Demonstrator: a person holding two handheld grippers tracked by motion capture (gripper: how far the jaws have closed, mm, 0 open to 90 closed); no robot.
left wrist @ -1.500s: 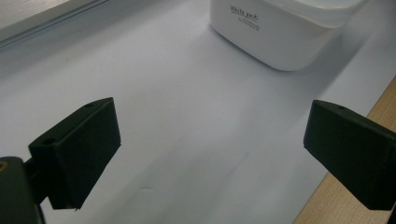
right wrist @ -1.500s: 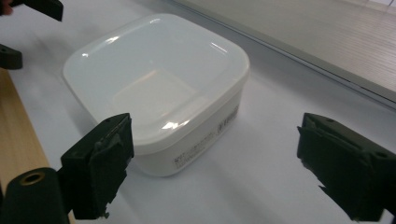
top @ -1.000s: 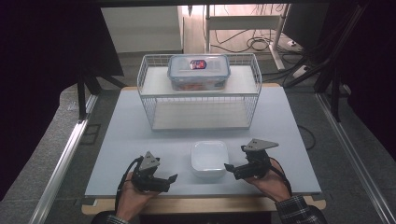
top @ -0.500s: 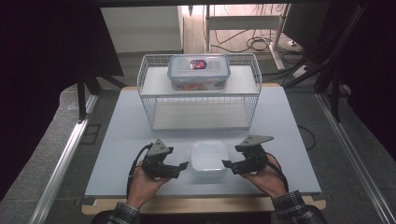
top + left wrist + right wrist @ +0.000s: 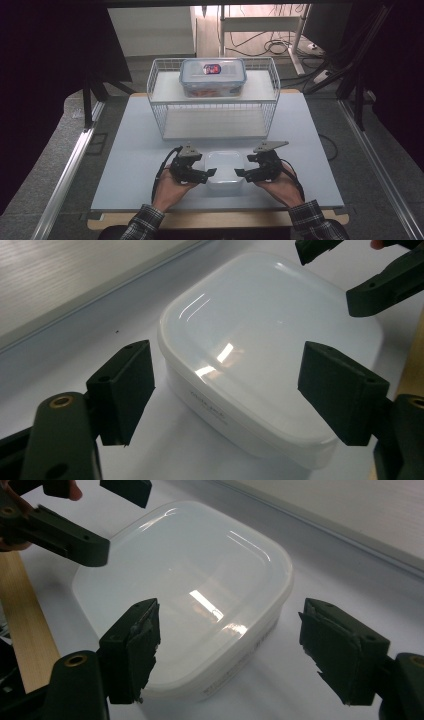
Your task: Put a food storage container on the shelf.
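**Operator:** The white lidded food container (image 5: 225,170) sits near the front edge of the counter (image 5: 130,150), between my two tools. I've got the left hand-held gripper (image 5: 209,173) at its left side and the right hand-held gripper (image 5: 241,172) at its right, facing each other across it.

**Observer:** Are you holding it yet?

**Operator:** No. Both sets of jaws have just been closing, but in the left gripper view the container (image 5: 260,365) lies beyond the pads, with clear counter showing past each one. In the right gripper view it's the same: the container (image 5: 190,590) is ahead of the jaws, which stand partly open and hold nothing.

**Observer:** Why come in from both sides?

**Operator:** My guess is the box is too wide and smooth for one grip, so pinching opposite rims should keep it level.

**Observer:** And the wire rack (image 5: 215,100) behind?

**Operator:** It carries a clear snap-lid storage box (image 5: 212,77) on its top shelf; the lower shelf looks free, well apart from my container.
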